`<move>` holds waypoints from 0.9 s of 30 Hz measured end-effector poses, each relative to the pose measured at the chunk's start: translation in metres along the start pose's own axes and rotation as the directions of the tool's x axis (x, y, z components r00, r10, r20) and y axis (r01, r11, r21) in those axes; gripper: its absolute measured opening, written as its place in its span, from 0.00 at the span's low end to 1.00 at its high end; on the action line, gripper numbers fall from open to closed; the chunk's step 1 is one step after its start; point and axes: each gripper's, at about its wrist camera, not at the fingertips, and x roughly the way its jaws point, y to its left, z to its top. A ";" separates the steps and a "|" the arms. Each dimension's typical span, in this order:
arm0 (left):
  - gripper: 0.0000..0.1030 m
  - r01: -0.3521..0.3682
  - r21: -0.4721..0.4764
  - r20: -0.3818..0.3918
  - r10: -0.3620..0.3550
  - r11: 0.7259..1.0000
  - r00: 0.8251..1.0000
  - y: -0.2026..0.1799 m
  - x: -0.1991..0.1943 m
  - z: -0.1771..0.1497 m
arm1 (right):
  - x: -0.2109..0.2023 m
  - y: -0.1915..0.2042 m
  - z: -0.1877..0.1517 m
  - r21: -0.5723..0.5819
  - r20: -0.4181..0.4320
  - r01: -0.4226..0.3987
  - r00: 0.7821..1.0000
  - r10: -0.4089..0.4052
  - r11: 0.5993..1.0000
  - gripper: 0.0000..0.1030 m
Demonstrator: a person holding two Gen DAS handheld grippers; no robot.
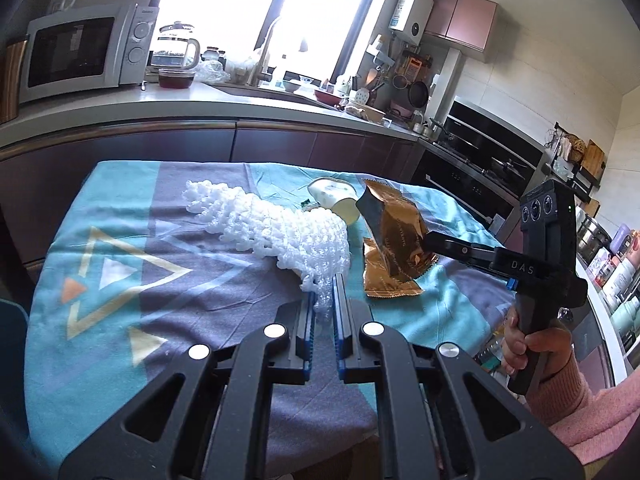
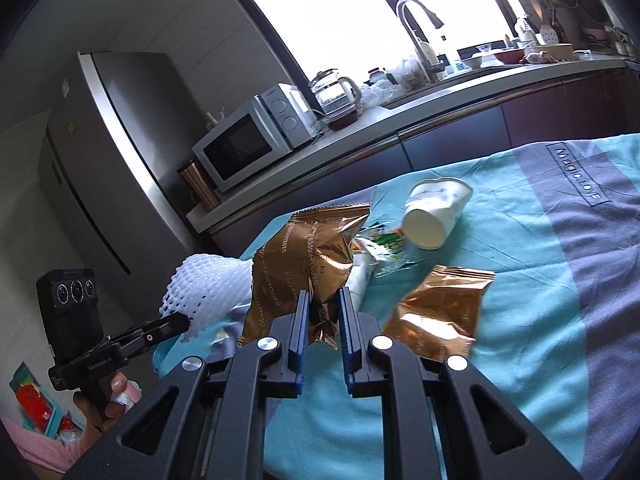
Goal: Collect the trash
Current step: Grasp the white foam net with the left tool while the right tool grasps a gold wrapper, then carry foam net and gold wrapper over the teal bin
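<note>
Left claw (image 1: 323, 304): tilted down over the table (image 1: 120, 216), pads pressed on the tail of the white foam net (image 1: 272, 228), which hangs stretched from the jaws above the cloth. Left hand (image 2: 114, 404) grips its handle.

Right claw (image 2: 325, 312): tilted down, pinching a gold wrapper (image 2: 308, 256) by its lower edge, lifted off the cloth. Right hand (image 1: 528, 344), pink sleeve, holds the handle.

Second wrapper (image 2: 440, 312): flat on the cloth, just right of my right claw.

Cup (image 2: 434, 210): on its side behind the wrappers; contents cannot be told.
</note>
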 end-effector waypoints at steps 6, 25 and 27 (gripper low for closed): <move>0.08 -0.056 -0.027 0.036 0.057 0.998 0.998 0.020 -0.033 -0.006 | 0.029 0.033 0.000 -0.046 -0.049 -0.073 0.996 0.071 0.996 0.13; 0.08 -0.237 -0.152 0.094 0.253 0.959 0.963 0.080 -0.117 -0.033 | 0.115 0.115 -0.004 -0.149 -0.229 -0.262 0.947 0.224 0.953 0.13; 0.08 -0.260 -0.172 0.099 0.279 0.950 0.955 0.088 -0.126 -0.036 | 0.126 0.125 -0.004 -0.158 -0.249 -0.281 0.939 0.238 0.947 0.13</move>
